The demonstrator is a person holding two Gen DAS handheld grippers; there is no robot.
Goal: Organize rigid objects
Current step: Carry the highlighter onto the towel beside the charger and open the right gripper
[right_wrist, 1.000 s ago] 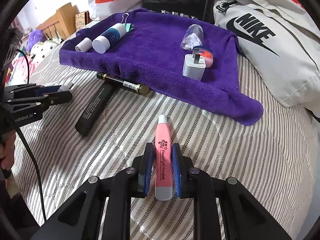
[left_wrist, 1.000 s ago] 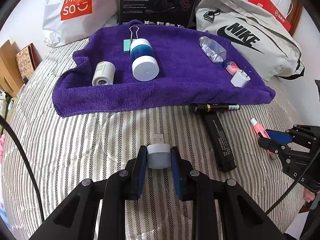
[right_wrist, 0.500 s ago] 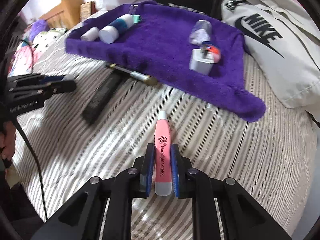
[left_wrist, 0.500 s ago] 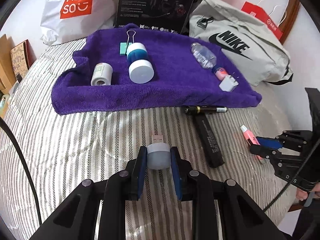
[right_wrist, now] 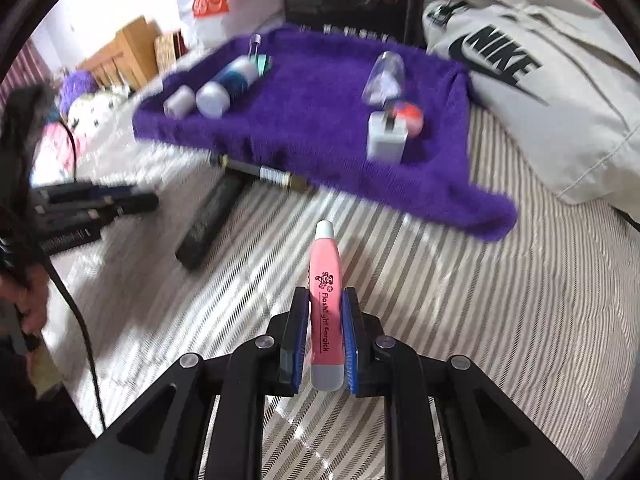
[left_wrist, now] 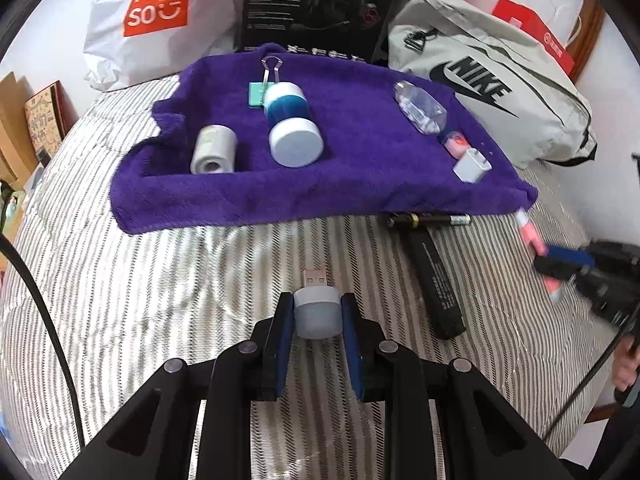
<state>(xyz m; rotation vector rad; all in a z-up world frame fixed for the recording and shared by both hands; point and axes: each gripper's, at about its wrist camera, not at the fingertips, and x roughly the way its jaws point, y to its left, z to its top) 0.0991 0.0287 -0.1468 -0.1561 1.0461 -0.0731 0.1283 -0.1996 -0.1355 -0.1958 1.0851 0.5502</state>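
My left gripper is shut on a small white USB night light, its plug pointing toward the purple towel. My right gripper is shut on a pink flashlight earpick pen, held above the striped bedding. In the left wrist view the right gripper shows at the right edge with the pink pen. On the towel lie a white roll, a blue-and-white bottle, a green binder clip, a clear bottle, a white charger and a small red-and-pink jar.
A black bar and a black-and-gold pen lie on the striped bedding in front of the towel. Behind stand a white Miniso bag, a black box and a grey Nike bag. A hand holds the left gripper.
Both grippers have lifted slightly with their objects still held. The right gripper's view has swung, bringing the towel closer, and the pink pen now sits nearer the towel's right corner.
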